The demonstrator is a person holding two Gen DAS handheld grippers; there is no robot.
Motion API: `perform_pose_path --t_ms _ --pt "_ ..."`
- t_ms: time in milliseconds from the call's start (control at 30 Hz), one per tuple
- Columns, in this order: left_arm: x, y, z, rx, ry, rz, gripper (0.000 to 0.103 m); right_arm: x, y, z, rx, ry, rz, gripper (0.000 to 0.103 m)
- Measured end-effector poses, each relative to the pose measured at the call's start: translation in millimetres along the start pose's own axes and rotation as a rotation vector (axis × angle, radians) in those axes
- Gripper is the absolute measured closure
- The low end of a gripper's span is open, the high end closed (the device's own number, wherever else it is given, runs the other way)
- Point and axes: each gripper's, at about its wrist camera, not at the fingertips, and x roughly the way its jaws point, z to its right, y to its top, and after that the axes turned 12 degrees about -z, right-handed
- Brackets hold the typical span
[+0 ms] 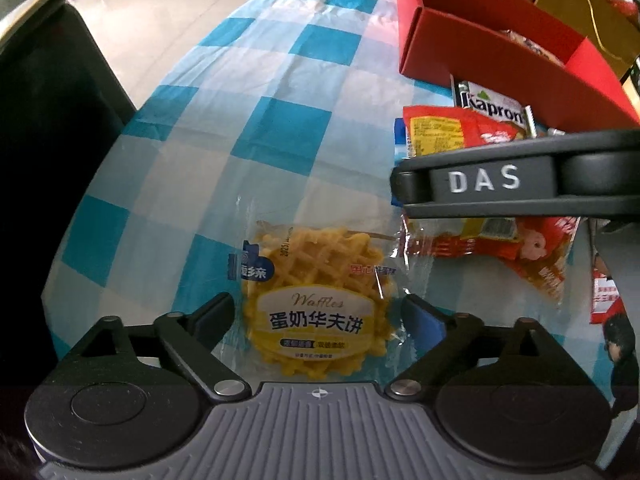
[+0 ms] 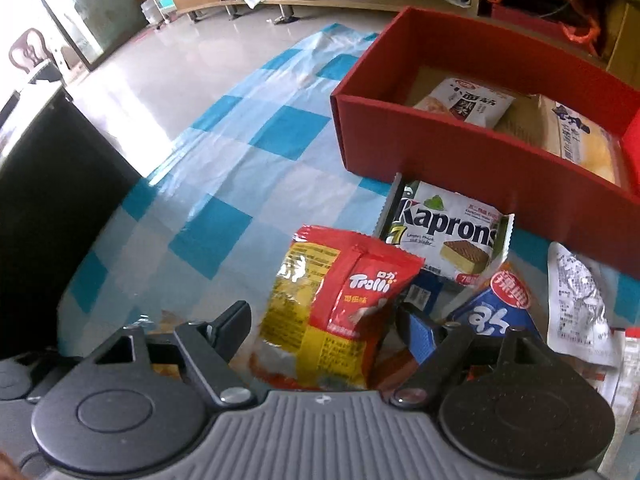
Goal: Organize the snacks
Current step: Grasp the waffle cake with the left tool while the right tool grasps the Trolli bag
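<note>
— So where did the waffle packet (image 1: 318,300) lie?
— Flat on the checked tablecloth (image 1: 224,120), label upright to the camera, between the left gripper's (image 1: 320,312) wide-open, empty jaws.
— And the right gripper (image 2: 324,320)?
— Open around one Trolli bag (image 2: 340,304), pads clear; one Kaprons wafer (image 2: 448,232) lay beside one red box (image 2: 440,152).

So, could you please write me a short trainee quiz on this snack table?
1. True or false: the waffle packet lies between the left gripper's open fingers.
2. Which packet sits between the right gripper's fingers: A) Kaprons wafer, B) Trolli packet, C) the waffle?
3. How many packets show inside the red box in the right wrist view?

Key: 1 true, nothing is gripped yet. 2 B. 3 two.
</note>
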Motion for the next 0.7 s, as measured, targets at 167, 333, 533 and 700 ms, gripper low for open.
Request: perform_pose_path --t_ms 167,333,533,700 --pt "4.8 -1.3 0.7 0.012 0.021 -0.012 0.001 11.4 1.3 -6.7 -0.046 -0.023 -0.054 0.000" --pt "8.6 -3.9 4.7 0.044 0.047 -0.018 0.000 10.9 2.2 6.9 0.007 0.011 -0.064 0.005" --pt "5.5 -7.3 6.8 0.072 0.043 -0.002 0.009 -4.6 -3.5 15.8 -0.010 0.003 -0.026 0.035" --pt "0.0 -10.1 12.5 0.090 0.068 0.016 0.015 -16.6 -9.5 18.3 -0.029 -0.009 0.001 0.038"
